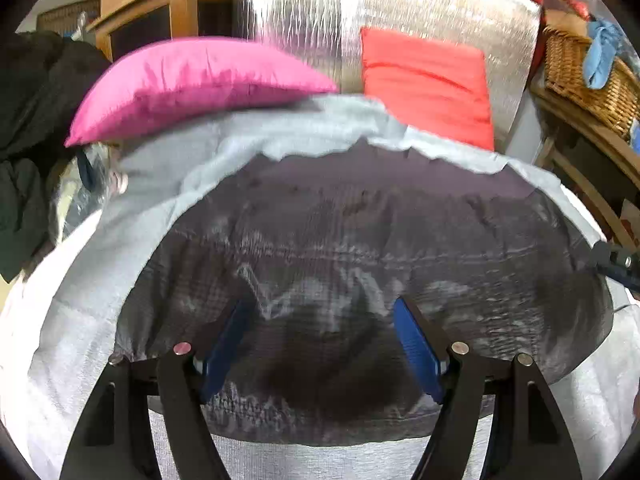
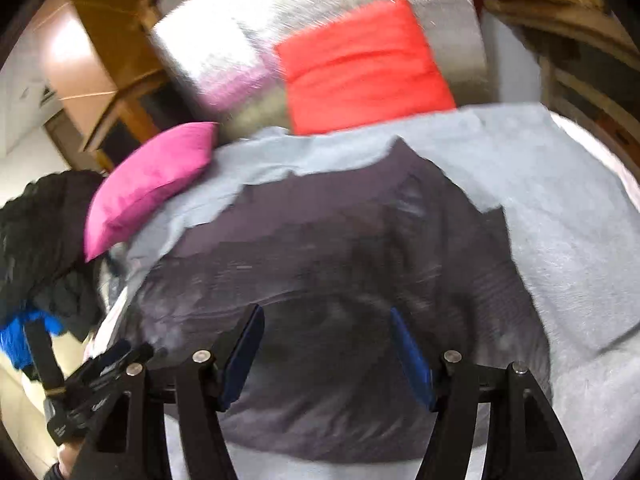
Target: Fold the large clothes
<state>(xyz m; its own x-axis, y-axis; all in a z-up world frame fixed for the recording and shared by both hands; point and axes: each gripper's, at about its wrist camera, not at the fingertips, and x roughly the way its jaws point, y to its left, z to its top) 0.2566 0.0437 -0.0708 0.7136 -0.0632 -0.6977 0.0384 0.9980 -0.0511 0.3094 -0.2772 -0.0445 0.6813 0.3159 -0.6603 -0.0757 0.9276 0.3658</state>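
A dark grey garment (image 1: 360,232) (image 2: 320,232) lies spread flat on a pale grey bed cover (image 1: 168,176) (image 2: 560,200). My left gripper (image 1: 322,308) hovers over the garment's near part. Its jaws stand wide apart, and nothing sits between the blue pads (image 1: 416,344). My right gripper (image 2: 326,314) is likewise open above the same cloth, its pads (image 2: 412,356) clear of it. In the right wrist view the left gripper (image 2: 100,368) shows at the lower left. The right gripper's tip (image 1: 616,264) pokes in at the right edge of the left wrist view.
A pink pillow (image 1: 192,80) (image 2: 152,176) and a red pillow (image 1: 428,80) (image 2: 360,72) lean against a silver foil panel (image 1: 400,4) at the bed's far side. Dark clothes (image 1: 32,120) (image 2: 40,232) are piled at the left. A wicker basket (image 1: 580,68) stands at the right.
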